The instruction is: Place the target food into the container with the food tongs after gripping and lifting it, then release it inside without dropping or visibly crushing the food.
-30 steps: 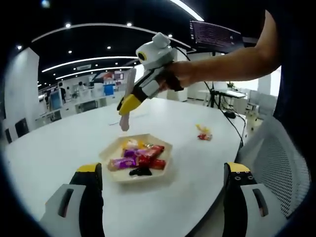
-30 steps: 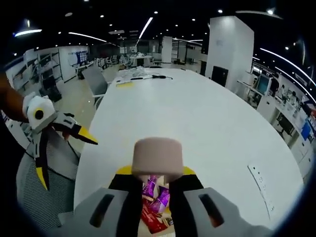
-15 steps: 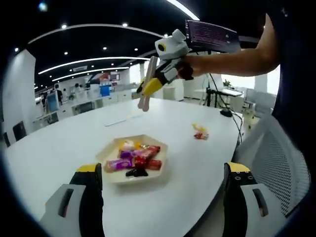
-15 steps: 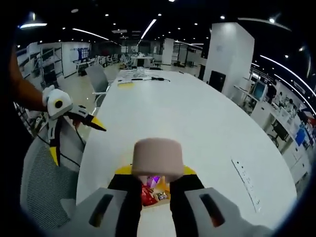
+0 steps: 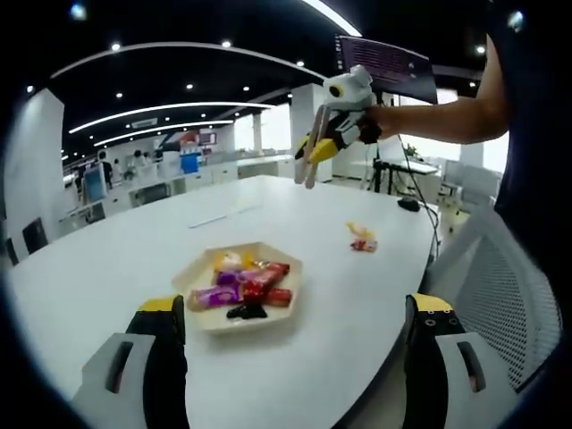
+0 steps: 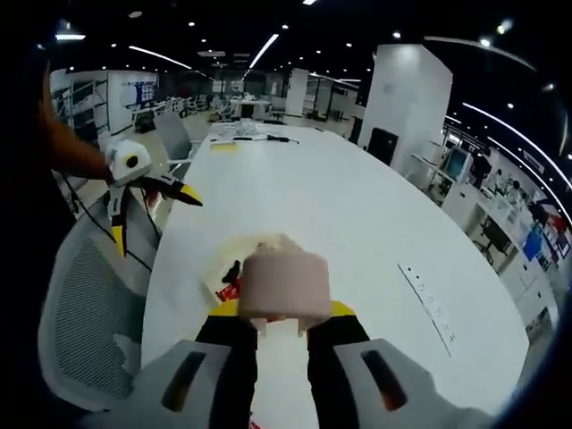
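Left gripper (image 5: 290,357) wide open near table (image 5: 116,259) edge; right gripper (image 5: 308,165) clamping tongs (image 6: 284,288); wrapped snacks (image 5: 246,286) in tray (image 5: 288,315).

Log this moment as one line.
right gripper: shut on tongs, raised | left gripper: open | tray: wrapped snacks | candy: on table

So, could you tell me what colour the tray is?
Beige tray, clearest in the left gripper view.

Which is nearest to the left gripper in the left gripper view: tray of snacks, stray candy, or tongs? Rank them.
1. Tray of snacks, just ahead of the left gripper, slightly left.
2. Stray candy, farther on, right side of the table.
3. Tongs, held aloft beyond.
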